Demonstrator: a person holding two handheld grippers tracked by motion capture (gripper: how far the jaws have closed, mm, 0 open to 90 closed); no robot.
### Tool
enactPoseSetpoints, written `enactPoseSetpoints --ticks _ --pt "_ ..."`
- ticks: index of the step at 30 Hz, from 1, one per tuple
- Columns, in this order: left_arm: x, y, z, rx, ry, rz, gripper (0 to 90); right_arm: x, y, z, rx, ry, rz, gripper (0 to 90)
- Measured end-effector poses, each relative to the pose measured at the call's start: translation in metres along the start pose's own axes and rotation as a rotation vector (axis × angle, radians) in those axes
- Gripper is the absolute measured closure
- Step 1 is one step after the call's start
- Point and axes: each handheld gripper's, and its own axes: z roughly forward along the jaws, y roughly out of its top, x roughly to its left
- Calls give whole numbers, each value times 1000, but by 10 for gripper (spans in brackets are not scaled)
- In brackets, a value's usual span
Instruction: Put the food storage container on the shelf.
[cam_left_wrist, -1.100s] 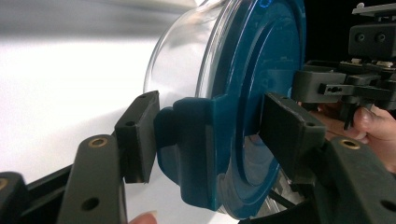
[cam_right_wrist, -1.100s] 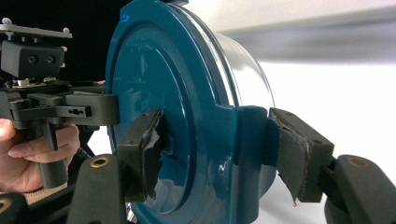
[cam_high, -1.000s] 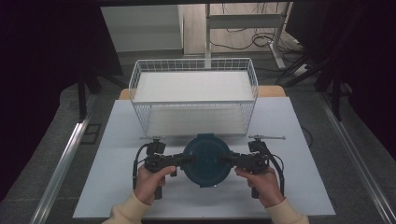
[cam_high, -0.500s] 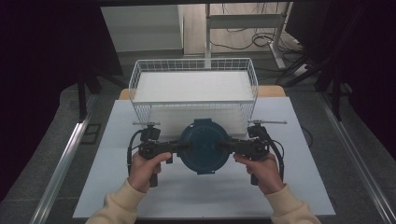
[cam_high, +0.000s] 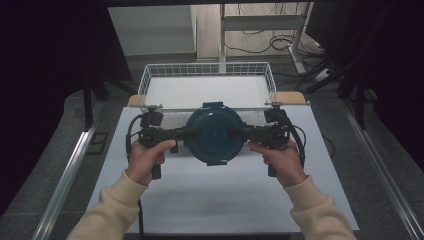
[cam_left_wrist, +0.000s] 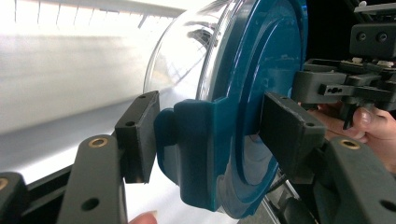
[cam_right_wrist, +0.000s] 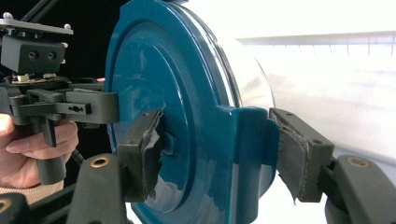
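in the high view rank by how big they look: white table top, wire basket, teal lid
1. white table top
2. wire basket
3. teal lid, though it is held up nearer the camera, so it looks enlarged

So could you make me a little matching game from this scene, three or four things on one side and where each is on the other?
Things:
1. teal lid
2. wire basket
3. left claw
4. right claw

Places:
A. at the table's far edge
B. clamped on the lid's left latch
C. held up between both claws
D. clamped on the lid's right latch

Pairs: 1-C, 2-A, 3-B, 4-D
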Motion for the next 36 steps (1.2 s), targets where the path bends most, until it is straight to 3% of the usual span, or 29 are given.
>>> enactPoseSetpoints --ticks 11,19,30,36 --pt "-4 39 -11 -4 2 10 394 11 40 1 -9 5 -31 374" --pt "9 73 -13 5 -10 -4 393 12 73 11 -6 -7 -48 374" --pt "35 117 4 36 -8 -25 393 -10 111 33 -5 -5 -30 373" --pt "51 128 20 65 -6 -52 391 -31 120 46 8 -5 11 373"
